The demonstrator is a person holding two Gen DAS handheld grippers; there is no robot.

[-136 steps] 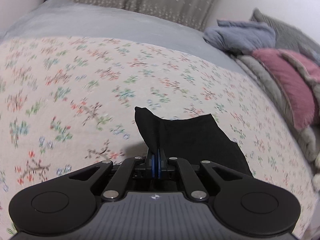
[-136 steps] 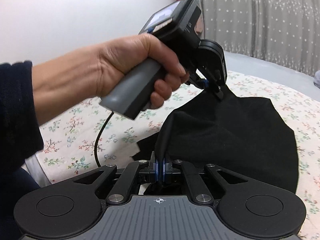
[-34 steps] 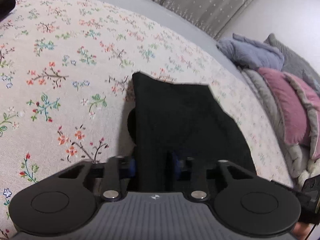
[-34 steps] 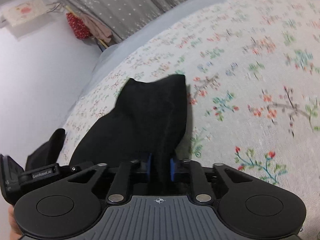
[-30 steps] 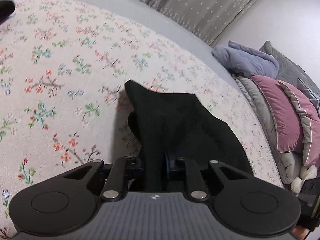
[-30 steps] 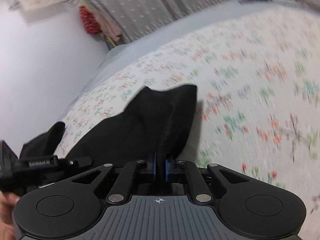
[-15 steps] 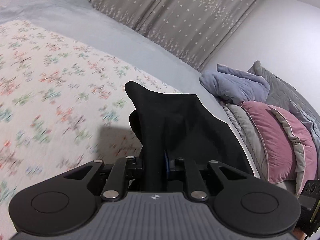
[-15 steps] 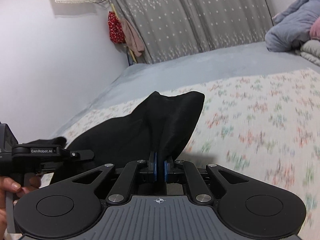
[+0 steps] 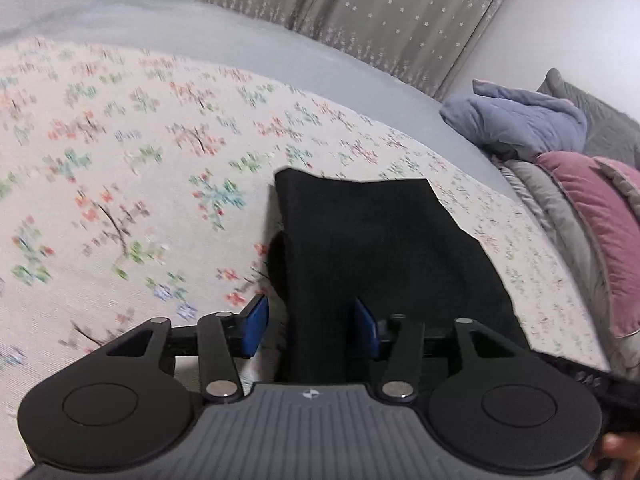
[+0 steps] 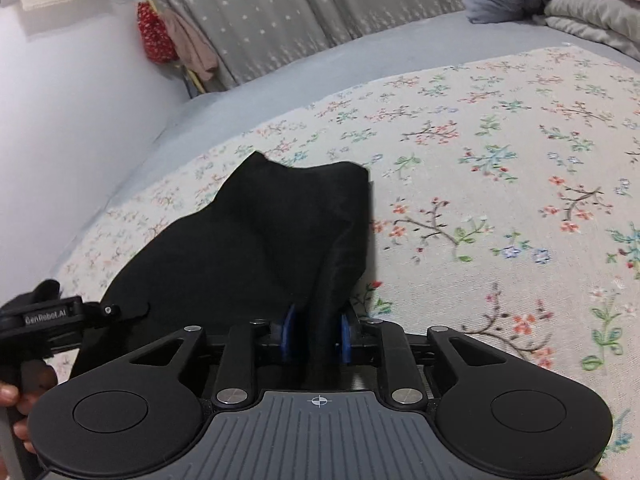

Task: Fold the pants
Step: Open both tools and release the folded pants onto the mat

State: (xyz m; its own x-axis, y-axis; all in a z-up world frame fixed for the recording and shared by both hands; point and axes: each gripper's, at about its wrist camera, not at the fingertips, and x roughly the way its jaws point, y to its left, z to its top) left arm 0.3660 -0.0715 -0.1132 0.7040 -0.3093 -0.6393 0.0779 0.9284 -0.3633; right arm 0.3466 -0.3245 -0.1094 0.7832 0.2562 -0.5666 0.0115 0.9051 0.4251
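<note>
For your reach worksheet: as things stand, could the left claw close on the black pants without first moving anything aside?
Probably yes. The left claw is open, and a fold of the black pants already lies between its blue pads. Nothing else sits between the pads, so closing should catch the cloth.

- I see the pants (image 9: 384,248) lying on the bedspread (image 9: 120,184), which itself lies on the bed sheet (image 9: 168,28).
- My left gripper (image 9: 312,328) straddles the near edge of the pants, pads apart on either side of the cloth.
- My right gripper (image 10: 316,332) does likewise at the other near corner, left gripper to its left.
- Pillows (image 9: 592,216) are stacked right of the pants.
- A curtain (image 9: 360,8) hangs behind the bed.
</note>
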